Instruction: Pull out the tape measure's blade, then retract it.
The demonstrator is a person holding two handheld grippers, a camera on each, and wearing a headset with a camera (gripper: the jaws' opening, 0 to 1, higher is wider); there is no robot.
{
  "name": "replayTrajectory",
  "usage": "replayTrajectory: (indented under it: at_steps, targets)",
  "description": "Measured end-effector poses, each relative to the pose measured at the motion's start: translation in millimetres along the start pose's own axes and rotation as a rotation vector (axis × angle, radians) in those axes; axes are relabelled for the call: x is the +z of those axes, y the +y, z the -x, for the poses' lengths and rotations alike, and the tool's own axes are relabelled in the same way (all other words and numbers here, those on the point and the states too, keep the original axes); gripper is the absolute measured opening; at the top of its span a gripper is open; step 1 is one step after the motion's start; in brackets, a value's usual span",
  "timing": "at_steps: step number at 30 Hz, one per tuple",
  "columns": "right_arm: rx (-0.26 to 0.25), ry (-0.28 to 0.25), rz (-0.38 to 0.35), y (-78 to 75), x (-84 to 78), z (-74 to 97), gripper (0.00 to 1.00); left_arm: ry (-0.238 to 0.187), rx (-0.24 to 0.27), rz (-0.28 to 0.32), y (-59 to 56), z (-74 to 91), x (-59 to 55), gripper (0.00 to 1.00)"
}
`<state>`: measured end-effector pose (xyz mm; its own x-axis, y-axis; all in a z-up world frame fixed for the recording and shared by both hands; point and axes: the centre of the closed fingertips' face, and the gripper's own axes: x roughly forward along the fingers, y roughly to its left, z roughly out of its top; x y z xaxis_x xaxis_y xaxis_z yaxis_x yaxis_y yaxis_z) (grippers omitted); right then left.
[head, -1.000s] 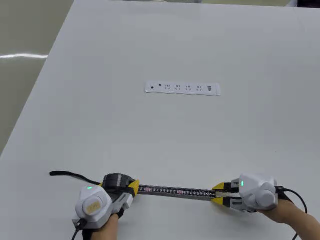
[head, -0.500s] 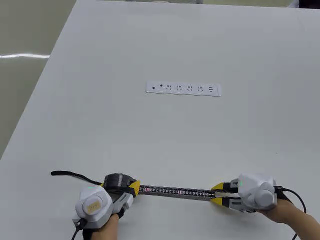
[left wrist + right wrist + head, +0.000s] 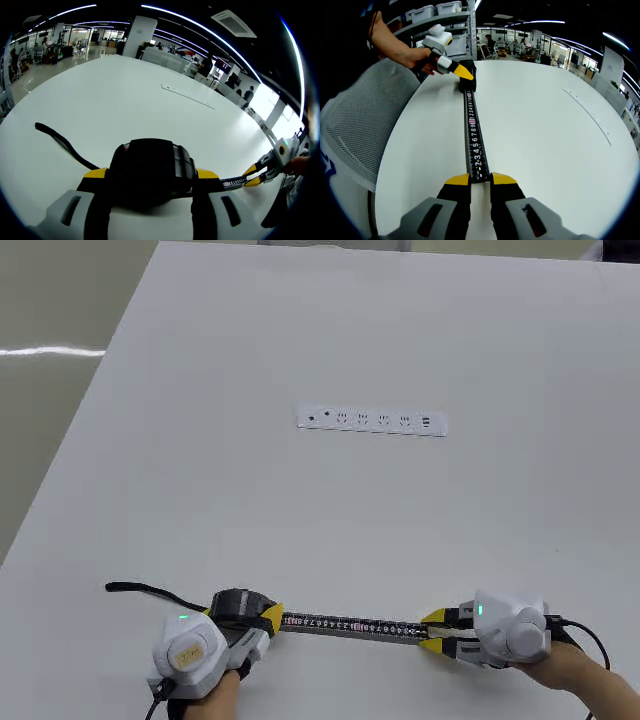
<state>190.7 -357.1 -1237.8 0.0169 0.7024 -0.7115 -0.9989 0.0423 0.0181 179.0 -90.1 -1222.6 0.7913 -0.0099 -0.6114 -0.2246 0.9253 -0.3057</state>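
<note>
The tape measure (image 3: 240, 607) lies on the white tabletop (image 3: 330, 520), near the edge that is closest to the person, on the left side in the head view. Its case is black and round. The left hand-held gripper (image 3: 256, 621) has its two yellow-tipped jaws closed on the case, one on each side, and in the left gripper view the case sits between the jaws, touching both. A thin black strap (image 3: 140, 591) goes out from the case and lies loose on the tabletop, curving away to the left.

The blade (image 3: 350, 625) is pulled out of the case and runs straight to the right, low over the tabletop. In the right gripper view the printed numbers on it can be read. The right hand-held gripper (image 3: 436, 631) pinches the free end of the blade between its jaws, which are pressed nearly together with only the blade in the gap. The two grippers are well apart, with the drawn blade between them.

A white power strip (image 3: 372, 421) lies flat in the middle of the tabletop, well apart from the tape measure and from both grippers
</note>
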Motion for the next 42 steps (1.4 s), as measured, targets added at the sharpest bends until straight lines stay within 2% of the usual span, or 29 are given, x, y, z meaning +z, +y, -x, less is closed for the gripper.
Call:
replayTrajectory:
  at_steps: [42]
  targets:
    - [0.020, -0.013, 0.004, 0.4, 18.1, -14.2, 0.12, 0.010, -0.016, 0.025, -0.3, -0.3, 1.6, 0.62]
